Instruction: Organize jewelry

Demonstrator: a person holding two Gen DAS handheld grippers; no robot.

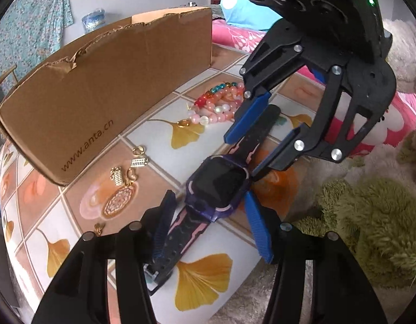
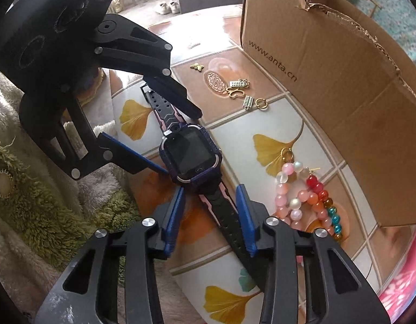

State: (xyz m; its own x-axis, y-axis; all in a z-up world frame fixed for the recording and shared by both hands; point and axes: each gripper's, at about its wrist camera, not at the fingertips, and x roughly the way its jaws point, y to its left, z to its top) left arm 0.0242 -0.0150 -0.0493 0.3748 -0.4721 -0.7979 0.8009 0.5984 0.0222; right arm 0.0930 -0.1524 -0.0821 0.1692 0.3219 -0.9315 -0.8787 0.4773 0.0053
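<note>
In the left wrist view, a cardboard box [image 1: 105, 86] printed "www.anta.cn" is standing at the far left on a tiled tabletop [image 1: 159, 124] patterned with yellow ginkgo leaves. Just right of the box's near corner, a cluster of gold charms [image 1: 124, 178] is lying flat, with a round filigree pendant [image 1: 118, 202] nearest the camera. Farther along, by the box's far end, beaded bracelets [image 1: 218, 102] in pink, white, red and teal are lying heaped together.

At the centre, a dark purple smartwatch [image 1: 218, 186] is lying face up, its strap running diagonally across the table. The left gripper [image 1: 210, 229] is straddling the near strap with its blue pads spread; neither pad is visibly pressing on the strap. The right gripper [image 1: 264, 135] is reaching in from the far right, its jaws likewise apart on either side of the far strap; whether the pads are touching it cannot be told here.

In the right wrist view, the right gripper [image 2: 210, 210] is showing clear gaps between both pads and the strap. To the right, green and cream plush fabric [image 1: 370, 216] is bordering the table.
</note>
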